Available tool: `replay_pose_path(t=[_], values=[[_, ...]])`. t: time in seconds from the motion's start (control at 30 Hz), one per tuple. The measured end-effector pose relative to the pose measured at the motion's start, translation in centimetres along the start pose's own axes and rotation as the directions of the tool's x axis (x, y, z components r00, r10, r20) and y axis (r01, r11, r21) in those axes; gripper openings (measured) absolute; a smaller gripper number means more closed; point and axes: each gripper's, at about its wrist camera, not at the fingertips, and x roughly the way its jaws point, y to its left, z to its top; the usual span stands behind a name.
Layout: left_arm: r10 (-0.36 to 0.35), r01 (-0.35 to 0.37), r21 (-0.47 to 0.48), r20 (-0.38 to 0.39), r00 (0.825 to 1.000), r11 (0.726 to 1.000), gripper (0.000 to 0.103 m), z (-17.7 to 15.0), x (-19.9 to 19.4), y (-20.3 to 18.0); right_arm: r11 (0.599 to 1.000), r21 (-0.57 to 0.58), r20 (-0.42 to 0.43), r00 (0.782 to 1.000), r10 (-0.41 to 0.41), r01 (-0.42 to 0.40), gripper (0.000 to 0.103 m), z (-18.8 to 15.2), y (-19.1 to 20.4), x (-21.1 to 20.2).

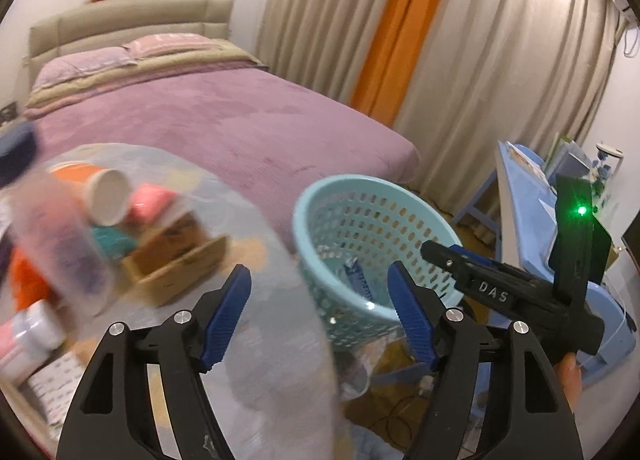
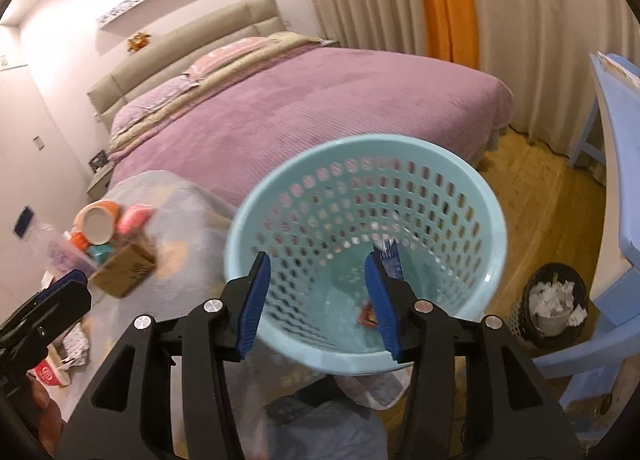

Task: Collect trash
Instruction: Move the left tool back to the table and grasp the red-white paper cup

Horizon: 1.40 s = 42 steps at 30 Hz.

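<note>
Left tongs point(image 1: 320, 312): held apart, nothing gripped.
Right tongs point(image 2: 316, 300): parted, empty, poised over the basket point(image 2: 460, 164).
Basket: blue wrapper point(image 2: 390, 256) lying inside.
Bench point(image 2: 188, 276): cup point(image 2: 96, 222), cardboard box point(image 2: 124, 272) left on it.

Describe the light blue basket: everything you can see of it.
The basket is round, pale turquoise, seemingly plastic, with a smooth rim and walls pierced by rows of small slots. It stands upright and open-topped by the foot of the purple bed, its base resting on a pale cloth-covered surface. Inside, on the bottom, lie a blue-and-white wrapper and a small red scrap. Nothing grips it; the right gripper is above it, jaws open.
</note>
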Motion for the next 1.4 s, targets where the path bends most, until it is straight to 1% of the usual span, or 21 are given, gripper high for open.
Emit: replay_pose_path(t=[0.17, 0.27, 0.37, 0.5, 0.6, 0.7, 0.73, 0.83, 0.87, 0.9, 1.0, 1.07, 1.13, 1.2, 1.27, 1.4], values=[[0.072, -0.068, -0.073, 0.045, 0.996, 0.995, 0.072, -1.1, -4.0, 3.3, 0.996, -0.065, 0.012, 0.998, 0.066, -0.065, 0.048, -0.4, 3.9, -1.0], [0.126, -0.117, -0.122, 0.072, 0.989, 0.986, 0.072, -2.0, -6.5, 5.7, 0.988, -0.115, 0.012, 0.994, 0.106, -0.104, 0.050, -0.8, 6.5, -1.5], [0.187, -0.169, -0.170, 0.093, 0.978, 0.971, 0.072, -3.1, -9.2, 8.3, 0.975, -0.171, 0.009, 0.990, 0.142, -0.139, 0.054, -1.3, 9.3, -1.8], [0.268, -0.241, -0.227, 0.095, 0.959, 0.943, 0.072, -4.4, -12.3, 11.7, 0.953, -0.241, -0.006, 0.982, 0.190, -0.186, 0.055, -2.5, 13.3, -1.9], [0.334, -0.302, -0.269, 0.082, 0.939, 0.914, 0.072, -6.2, -14.5, 14.7, 0.935, -0.285, -0.027, 0.977, 0.210, -0.209, 0.055, -3.5, 15.8, -1.6], [0.372, -0.337, -0.305, 0.061, 0.926, 0.891, 0.072, -7.2, -15.7, 17.0, 0.922, -0.313, -0.056, 0.973, 0.223, -0.229, 0.055, -4.7, 17.7, -1.2], [0.386, -0.351, -0.324, 0.049, 0.921, 0.878, 0.072, -7.8, -16.1, 18.1, 0.917, -0.322, -0.068, 0.972, 0.225, -0.235, 0.055, -5.0, 18.4, -1.0], [0.400, -0.369, -0.362, 0.010, 0.917, 0.856, 0.072, -9.0, -16.5, 20.2, 0.910, -0.333, -0.086, 0.969, 0.230, -0.246, 0.055, -5.7, 19.2, -0.7], [0.400, -0.371, -0.372, 0.001, 0.916, 0.851, 0.072, -9.6, -16.7, 20.7, 0.908, -0.338, -0.092, 0.969, 0.230, -0.248, 0.055, -6.0, 19.6, -0.6], [0.393, -0.365, -0.379, -0.005, 0.920, 0.850, 0.072, -9.9, -16.6, 21.2, 0.907, -0.340, -0.094, 0.969, 0.230, -0.248, 0.055, -6.1, 19.7, -0.6], [0.362, -0.342, -0.393, -0.023, 0.932, 0.853, 0.072, -10.5, -16.1, 22.1, 0.906, -0.343, -0.097, 0.969, 0.228, -0.248, 0.055, -6.3, 19.9, -0.6], [0.332, -0.316, -0.407, -0.032, 0.943, 0.857, 0.072, -10.8, -15.5, 22.6, 0.908, -0.342, -0.096, 0.970, 0.225, -0.244, 0.055, -6.3, 19.7, -0.6], [0.304, -0.293, -0.417, -0.040, 0.952, 0.860, 0.070, -11.1, -15.1, 22.6, 0.910, -0.337, -0.095, 0.971, 0.222, -0.241, 0.055, -6.2, 19.6, -0.5], [0.268, -0.257, -0.419, -0.032, 0.963, 0.871, 0.070, -11.4, -14.9, 22.1, 0.913, -0.332, -0.096, 0.972, 0.217, -0.236, 0.055, -6.1, 19.4, -0.4], [0.242, -0.233, -0.406, -0.030, 0.970, 0.884, 0.070, -11.5, -15.0, 21.6, 0.917, -0.324, -0.100, 0.972, 0.213, -0.234, 0.055, -5.9, 19.1, -0.2], [0.182, -0.188, -0.378, -0.053, 0.982, 0.906, 0.070, -12.2, -14.7, 20.2, 0.918, -0.317, -0.112, 0.971, 0.212, -0.237, 0.055, -6.1, 19.0, 0.3]])
